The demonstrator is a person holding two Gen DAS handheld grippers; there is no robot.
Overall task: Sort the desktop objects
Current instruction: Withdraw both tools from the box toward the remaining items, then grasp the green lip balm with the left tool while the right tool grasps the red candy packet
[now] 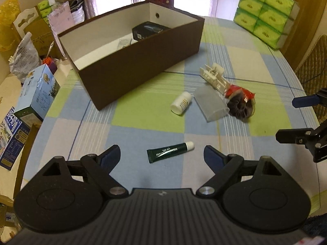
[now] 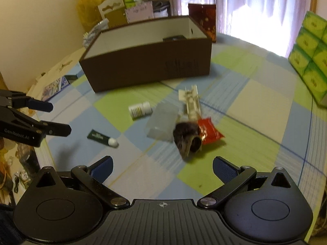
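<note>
Both grippers are hanging in the air with nothing in them. Left gripper [image 1: 161, 156] has its fingers [image 1: 110, 156] spread wide, blue pads facing each other across a big gap, tips angled slightly inward. Right gripper [image 2: 162, 168] is the same deal: fingers [image 2: 223, 169] splayed wide apart, pads facing in, nothing touching either one. Seen from the right wrist, the left gripper pokes in off to the left of the right fingers, its two fingers one above the other with a gap between. From the left wrist, the right one shows up off to the right of the left fingers, also gapped. They're well apart from each other.
</note>
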